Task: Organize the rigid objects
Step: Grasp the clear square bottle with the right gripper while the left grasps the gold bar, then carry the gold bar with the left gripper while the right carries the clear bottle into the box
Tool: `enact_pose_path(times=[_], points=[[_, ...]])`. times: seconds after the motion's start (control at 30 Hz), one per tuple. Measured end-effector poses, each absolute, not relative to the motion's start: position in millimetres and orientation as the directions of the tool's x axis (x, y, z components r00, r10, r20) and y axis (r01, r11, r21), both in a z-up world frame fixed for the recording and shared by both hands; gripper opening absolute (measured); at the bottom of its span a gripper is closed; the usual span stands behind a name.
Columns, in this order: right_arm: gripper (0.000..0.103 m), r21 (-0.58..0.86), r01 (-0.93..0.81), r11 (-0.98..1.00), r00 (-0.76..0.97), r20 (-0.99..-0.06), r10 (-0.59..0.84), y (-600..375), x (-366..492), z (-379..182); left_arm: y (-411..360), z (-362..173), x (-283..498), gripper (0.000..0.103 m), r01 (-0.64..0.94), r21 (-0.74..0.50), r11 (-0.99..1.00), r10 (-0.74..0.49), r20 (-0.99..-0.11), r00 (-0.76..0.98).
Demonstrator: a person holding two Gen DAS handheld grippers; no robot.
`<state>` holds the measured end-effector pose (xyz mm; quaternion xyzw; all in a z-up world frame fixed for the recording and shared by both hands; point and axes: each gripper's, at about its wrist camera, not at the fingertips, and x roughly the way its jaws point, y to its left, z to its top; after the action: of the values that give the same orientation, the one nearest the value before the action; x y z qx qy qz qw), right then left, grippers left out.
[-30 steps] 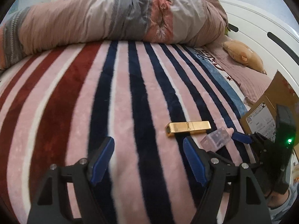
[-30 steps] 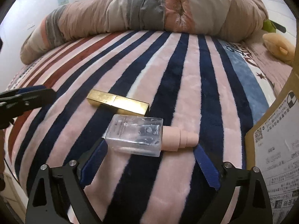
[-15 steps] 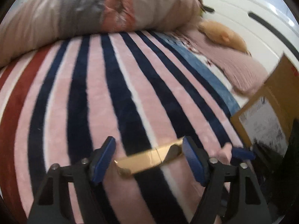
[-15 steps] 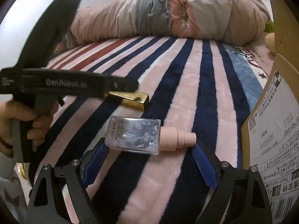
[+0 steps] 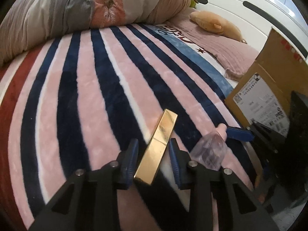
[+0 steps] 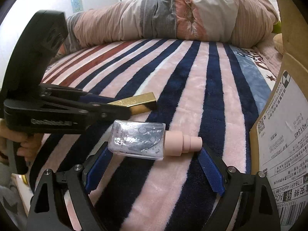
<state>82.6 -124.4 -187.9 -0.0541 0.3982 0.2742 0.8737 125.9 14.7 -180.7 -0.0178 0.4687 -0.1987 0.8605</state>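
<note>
The left hand-held gripper [image 5: 153, 155] seems to pinch the gold lipstick tube [image 5: 158, 150]. The right hand-held gripper [image 6: 154, 163] sits wide open around the clear bottle [image 6: 137, 139] on the bed [image 6: 192, 77].

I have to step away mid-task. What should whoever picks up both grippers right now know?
Left gripper: fingers narrowed around the gold case, which lies on the striped blanket; contact unclear, case not lifted.
Right gripper: open, fingers straddling the clear bottle with pink cap, which also lies on the blanket.
The cardboard box stands to the right of both.
Done: nothing lifted or placed.
Left: close on each item, lift, and probably put them in the box.
</note>
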Motion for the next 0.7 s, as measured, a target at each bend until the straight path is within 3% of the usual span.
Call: enact_pose_path(times=[0.13, 0.3, 0.7], points=[[0.088, 0.117, -0.524, 0.844, 0.533, -0.728, 0.432, -123, 84, -186, 31, -176, 104, 0.016, 0.279, -0.195, 0.940, -0.316, -0.806, 0.500], [0.088, 0.121, -0.547, 0.828, 0.522, -0.725, 0.450, -116, 84, -185, 59, -170, 67, 0.015, 0.211, -0.163, 0.964, -0.252, -0.812, 0.526], [0.088, 0.045, -0.558, 0.829, 0.534, -0.745, 0.400, -98, 90, -184, 59, -183, 70, 0.017, 0.100, -0.201, 0.974, -0.221, -0.772, 0.596]])
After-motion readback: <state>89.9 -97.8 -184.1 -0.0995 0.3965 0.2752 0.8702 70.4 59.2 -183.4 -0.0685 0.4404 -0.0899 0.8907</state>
